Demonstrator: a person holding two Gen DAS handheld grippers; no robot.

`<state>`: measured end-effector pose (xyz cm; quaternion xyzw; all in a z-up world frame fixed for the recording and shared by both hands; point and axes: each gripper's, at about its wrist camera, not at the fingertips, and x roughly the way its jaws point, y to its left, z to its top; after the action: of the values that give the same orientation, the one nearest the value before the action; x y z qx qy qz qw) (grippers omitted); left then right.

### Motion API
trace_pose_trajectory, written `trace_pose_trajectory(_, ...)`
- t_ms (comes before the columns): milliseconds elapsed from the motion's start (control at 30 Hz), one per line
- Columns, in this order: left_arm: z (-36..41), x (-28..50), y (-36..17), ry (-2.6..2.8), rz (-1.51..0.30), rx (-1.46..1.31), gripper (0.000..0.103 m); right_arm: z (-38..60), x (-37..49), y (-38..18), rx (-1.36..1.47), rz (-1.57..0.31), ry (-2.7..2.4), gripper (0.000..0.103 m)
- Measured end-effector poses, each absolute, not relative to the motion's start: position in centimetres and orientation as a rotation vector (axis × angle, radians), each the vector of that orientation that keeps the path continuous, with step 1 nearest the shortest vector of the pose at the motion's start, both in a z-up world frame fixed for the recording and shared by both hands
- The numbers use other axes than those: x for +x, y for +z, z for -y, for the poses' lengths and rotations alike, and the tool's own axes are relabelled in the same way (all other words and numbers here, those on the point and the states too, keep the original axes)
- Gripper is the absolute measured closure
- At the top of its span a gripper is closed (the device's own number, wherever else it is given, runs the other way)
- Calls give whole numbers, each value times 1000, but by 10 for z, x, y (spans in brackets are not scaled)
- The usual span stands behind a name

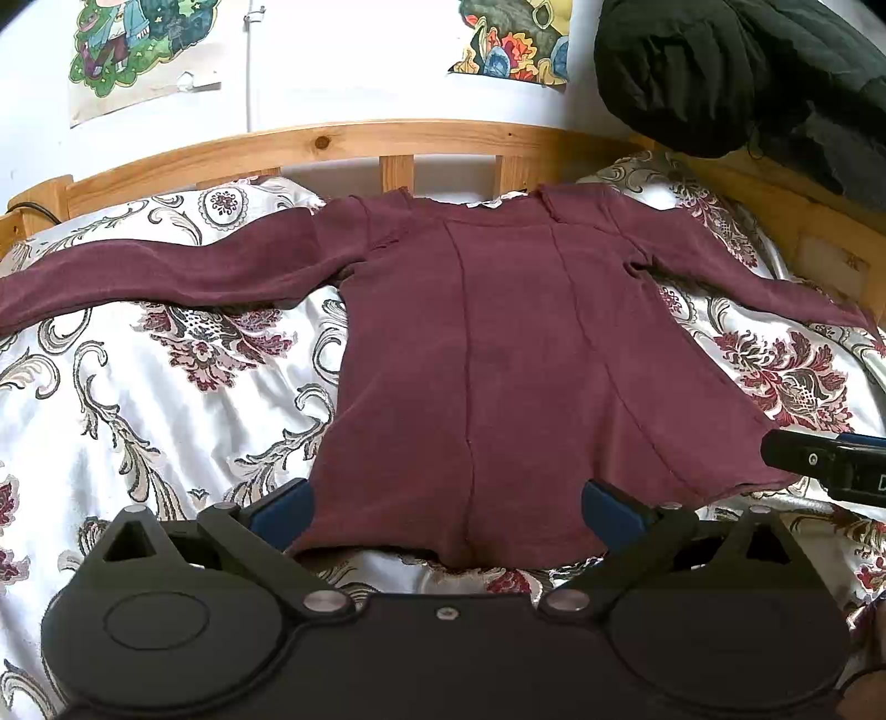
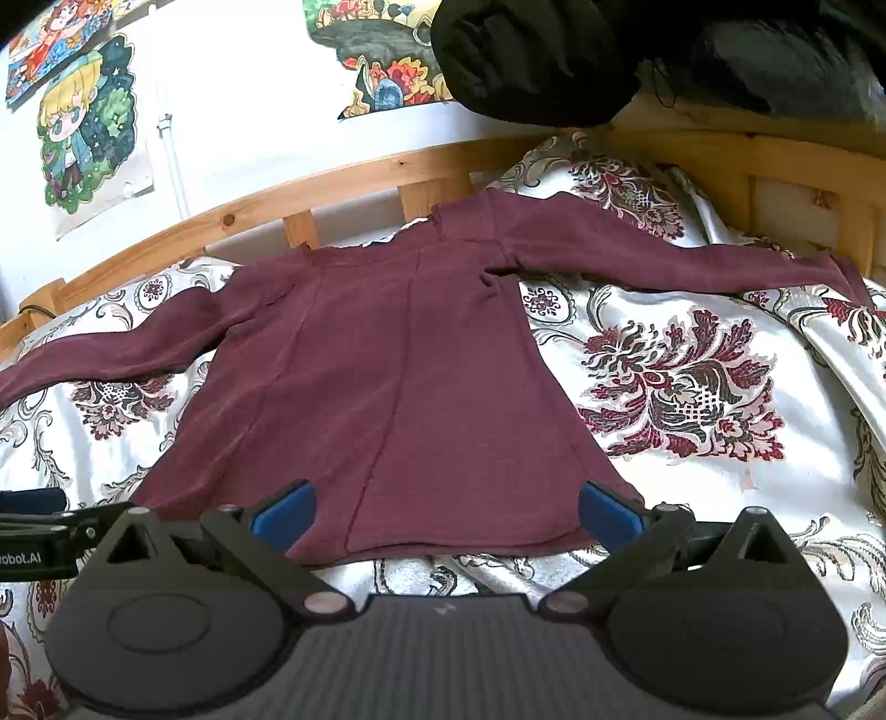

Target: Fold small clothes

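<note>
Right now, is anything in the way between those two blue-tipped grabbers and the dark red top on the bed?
Nothing visible. The maroon top lies spread flat on the patterned bedspread, sleeves out. Both the left gripper and right gripper hang at its near hem, jaws open, with no object between.

left sleeve [image 1: 138, 271]: cuff cut off at frame edge | posters [image 1: 138, 50]: tops cropped | dark bundle [image 1: 747, 72]: partly out of frame, identity unclear | hem [image 2: 454, 545]: corners hidden behind tong fingers [image 2: 282, 518]

Floral satin bedspread [image 1: 166, 399] covering the bed; wooden headboard [image 1: 354, 144] along its far edge; cartoon posters [image 1: 133, 50] above the headboard; dark padded bundle [image 1: 736, 72] at the headboard's right end.
</note>
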<state>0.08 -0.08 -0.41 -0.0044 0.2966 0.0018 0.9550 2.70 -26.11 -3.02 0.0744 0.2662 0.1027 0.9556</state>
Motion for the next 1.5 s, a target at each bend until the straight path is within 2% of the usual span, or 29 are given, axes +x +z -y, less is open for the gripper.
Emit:
trace_pose_trajectory(867,4,7,-12,-14,-655,25,1,273,31,-24,206,-551,183,0)
trace_pose_trajectory(1067,-7,38,23,-2,-665,24,1,329,66,4,332,-589,180,0)
trace_pose_trajectory(1300,-17,73,84,13,-616,-49,1,410,120,28,314,-475,-77,0)
trace_pose_trajectory(1500,15,107,88,-24,-654,-16,1,478,174,24,331,-436,-321,0)
